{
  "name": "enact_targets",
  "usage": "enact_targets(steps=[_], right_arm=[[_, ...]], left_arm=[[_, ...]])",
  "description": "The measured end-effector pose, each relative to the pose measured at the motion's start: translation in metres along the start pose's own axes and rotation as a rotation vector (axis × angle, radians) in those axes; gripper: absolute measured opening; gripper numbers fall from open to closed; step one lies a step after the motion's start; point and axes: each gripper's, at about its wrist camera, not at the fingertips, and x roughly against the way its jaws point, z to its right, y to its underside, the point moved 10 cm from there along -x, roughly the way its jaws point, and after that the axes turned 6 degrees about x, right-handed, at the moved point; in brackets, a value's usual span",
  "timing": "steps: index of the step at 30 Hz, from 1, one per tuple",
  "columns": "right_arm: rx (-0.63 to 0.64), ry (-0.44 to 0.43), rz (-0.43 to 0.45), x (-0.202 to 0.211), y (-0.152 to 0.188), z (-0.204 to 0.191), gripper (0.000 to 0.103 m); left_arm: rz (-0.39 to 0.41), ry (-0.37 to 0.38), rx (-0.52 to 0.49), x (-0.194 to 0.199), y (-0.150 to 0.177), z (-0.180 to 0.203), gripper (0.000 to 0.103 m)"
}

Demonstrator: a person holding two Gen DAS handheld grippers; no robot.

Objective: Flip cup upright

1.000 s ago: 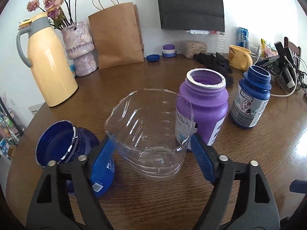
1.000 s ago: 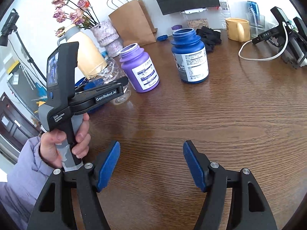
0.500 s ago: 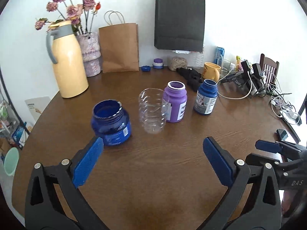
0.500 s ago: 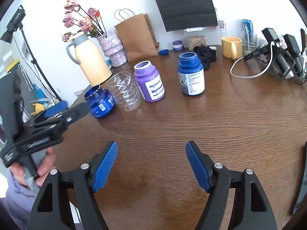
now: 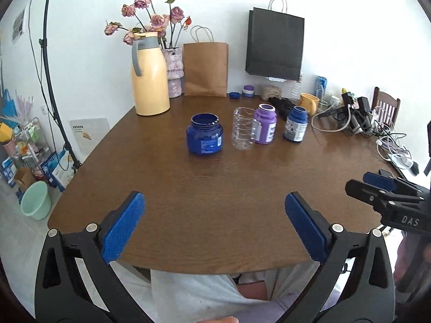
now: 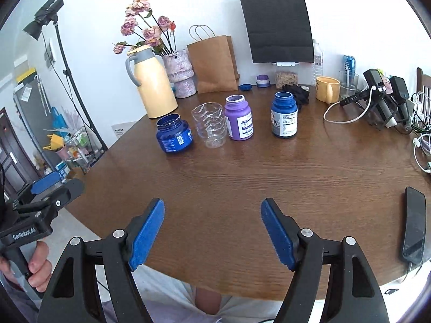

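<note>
The clear ribbed plastic cup (image 5: pixel 243 129) stands upright, mouth up, on the brown table between a wide blue jar (image 5: pixel 204 133) and a purple jar (image 5: pixel 265 127). It also shows in the right wrist view (image 6: pixel 209 124). My left gripper (image 5: pixel 215 224) is open and empty, over the table's near edge, far back from the cup. My right gripper (image 6: pixel 212 231) is open and empty, also near the front edge. Each gripper shows at the edge of the other's view.
A second blue jar (image 6: pixel 284 118) stands right of the purple one (image 6: pixel 239 120). A yellow thermos (image 5: pixel 149 75), flower vase, paper bags and a yellow mug (image 6: pixel 327 89) line the back. Cables and devices (image 6: pixel 382 102) lie at right; a phone (image 6: pixel 413 228) lies near the right edge.
My left gripper let go of the cup and pulled back toward the table's front edge, leaving the cup upright. My right gripper also drew back.
</note>
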Motion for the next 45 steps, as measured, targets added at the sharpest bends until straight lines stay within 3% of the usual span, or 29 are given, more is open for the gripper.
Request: enact_targets(steps=[2,5,11,45], right_arm=[[-0.013,0.019,0.006,0.010,0.008,-0.005,0.078],[-0.024,0.043,0.041,0.025,0.025,-0.014,0.078],[-0.010,0.051,0.023,0.026,0.043,-0.021,0.078],[-0.030,0.057,0.036,0.031,0.045,-0.014,0.078]], left_arm=[[0.004,0.021,-0.019,0.010,0.009,0.006,0.103],[0.026,-0.040,-0.048,0.016,0.021,0.007,0.103],[-0.021,-0.059,-0.015,0.012,0.039,0.007,0.103],[-0.058,-0.072,-0.023,0.008,0.053,0.010,0.103]])
